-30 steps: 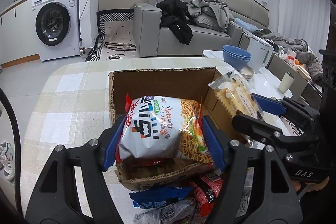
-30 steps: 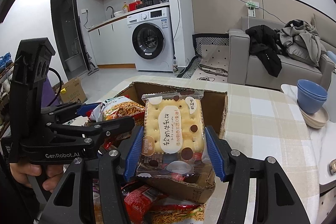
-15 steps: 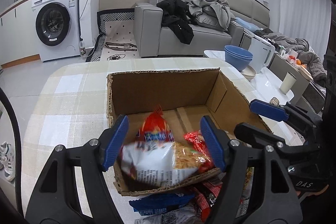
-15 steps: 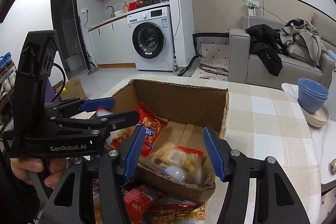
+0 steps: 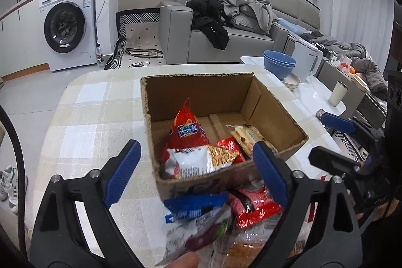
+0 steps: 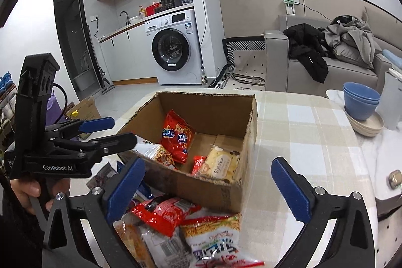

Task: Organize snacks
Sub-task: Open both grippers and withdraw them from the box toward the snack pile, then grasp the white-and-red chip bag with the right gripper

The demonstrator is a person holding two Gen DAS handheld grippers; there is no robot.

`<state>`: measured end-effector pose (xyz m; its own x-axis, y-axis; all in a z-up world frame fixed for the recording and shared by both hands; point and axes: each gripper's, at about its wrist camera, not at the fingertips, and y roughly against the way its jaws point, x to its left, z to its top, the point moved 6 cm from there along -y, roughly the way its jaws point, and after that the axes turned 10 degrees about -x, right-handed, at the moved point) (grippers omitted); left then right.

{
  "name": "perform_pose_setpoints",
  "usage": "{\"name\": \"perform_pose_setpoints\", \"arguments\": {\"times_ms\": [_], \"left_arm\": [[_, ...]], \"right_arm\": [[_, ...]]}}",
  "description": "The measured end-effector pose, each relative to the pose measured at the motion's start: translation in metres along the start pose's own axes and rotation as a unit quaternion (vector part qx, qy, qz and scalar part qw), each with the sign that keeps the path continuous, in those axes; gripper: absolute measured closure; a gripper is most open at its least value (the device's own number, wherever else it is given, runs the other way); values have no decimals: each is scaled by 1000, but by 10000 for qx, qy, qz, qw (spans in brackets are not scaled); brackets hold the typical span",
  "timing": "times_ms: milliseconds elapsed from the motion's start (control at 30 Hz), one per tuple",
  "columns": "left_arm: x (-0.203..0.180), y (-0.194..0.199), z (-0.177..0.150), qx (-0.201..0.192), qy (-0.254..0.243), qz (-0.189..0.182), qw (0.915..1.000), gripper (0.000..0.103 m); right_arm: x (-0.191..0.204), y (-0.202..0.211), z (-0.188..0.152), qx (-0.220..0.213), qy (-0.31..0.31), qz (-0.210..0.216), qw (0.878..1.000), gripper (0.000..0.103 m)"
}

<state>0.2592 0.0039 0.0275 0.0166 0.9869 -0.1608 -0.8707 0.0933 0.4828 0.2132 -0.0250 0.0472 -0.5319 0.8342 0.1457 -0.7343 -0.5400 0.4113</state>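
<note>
Both my left gripper [image 5: 196, 172] and right gripper [image 6: 208, 189] gape empty over crinkly, featherlight snack packets [image 6: 176, 215] (crushable, so I'd pinch sealed edges).

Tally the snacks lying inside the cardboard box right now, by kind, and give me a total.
Large red snack bag: 1
White crispy-noodle bag: 1
Small red packet: 1
Cracker pack: 1
Total: 4

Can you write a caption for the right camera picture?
Open right tongs hover over snack packets beside the cardboard box.
</note>
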Motion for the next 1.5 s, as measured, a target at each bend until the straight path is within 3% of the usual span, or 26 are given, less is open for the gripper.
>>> {"name": "perform_pose_setpoints", "arguments": {"times_ms": [33,567,967,1133,1500], "left_arm": [[2,6,-3,-5,21,19,10000,0],[21,89,-57,-37,119,236,9996,1],[22,102,-81,136,149,273,9994,1],[17,93,-86,402,254,156,9987,1],[11,90,-92,549,184,18,9983,1]], "right_arm": [[0,3,-1,11,-15,-13,10000,1],[-14,37,-53,401,-148,-289,9987,0],[-15,39,-72,652,-187,-308,9972,0],[-12,34,-79,771,-165,-274,9965,0],[-15,15,-99,1088,-239,-379,9931,0]]}}
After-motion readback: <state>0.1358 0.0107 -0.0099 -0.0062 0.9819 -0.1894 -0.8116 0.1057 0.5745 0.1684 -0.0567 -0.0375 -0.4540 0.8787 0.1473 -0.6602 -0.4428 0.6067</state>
